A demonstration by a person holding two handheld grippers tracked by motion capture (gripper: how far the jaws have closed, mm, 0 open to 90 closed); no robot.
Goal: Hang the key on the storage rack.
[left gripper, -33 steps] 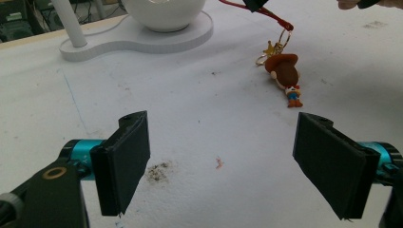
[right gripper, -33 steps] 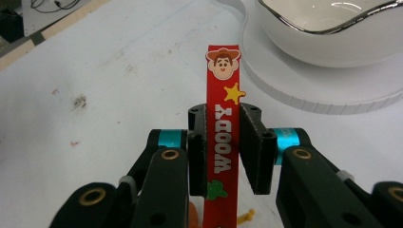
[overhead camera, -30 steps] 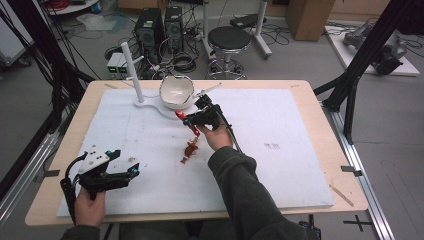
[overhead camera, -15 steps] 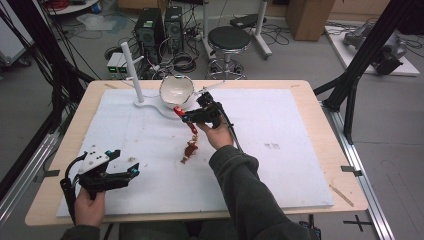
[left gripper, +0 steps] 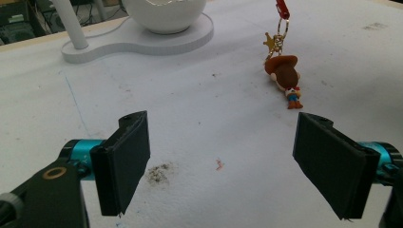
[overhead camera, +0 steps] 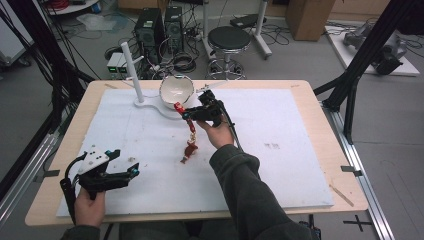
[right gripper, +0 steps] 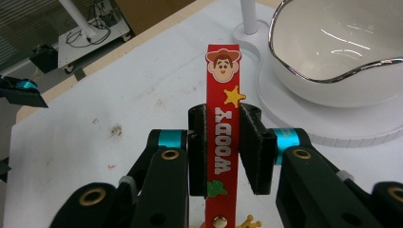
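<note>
I've got the right hand-held gripper (overhead camera: 186, 113) clamped on the red strap (right gripper: 221, 137) of the keychain, jaws pinching it edge to edge, with the strap's free end poking out past them toward the bowl (overhead camera: 176, 90) at about 11 o'clock. The figure (overhead camera: 190, 148) hangs below on its ring links, down at 6 o'clock from the grip, its low end touching or almost on the worktop (overhead camera: 300, 150).

My left hand-held gripper (overhead camera: 131, 171) sits well apart at 8 o'clock, jaws wide open over bare mat, holding nothing.

Risks now: the strap is thin and slick, so a quick swing could let it slide through the pads. The dangling figure may drag, snag on the mat, or swing into the bowl's rim if I lift toward 11 o'clock too fast. The white stand (overhead camera: 131, 70) next to the bowl is close enough to clip too.

Hard to read: whether the figure truly rests on the mat, and the ring links are blurred from above. The right gripper view cuts off the strap's lower end.
</note>
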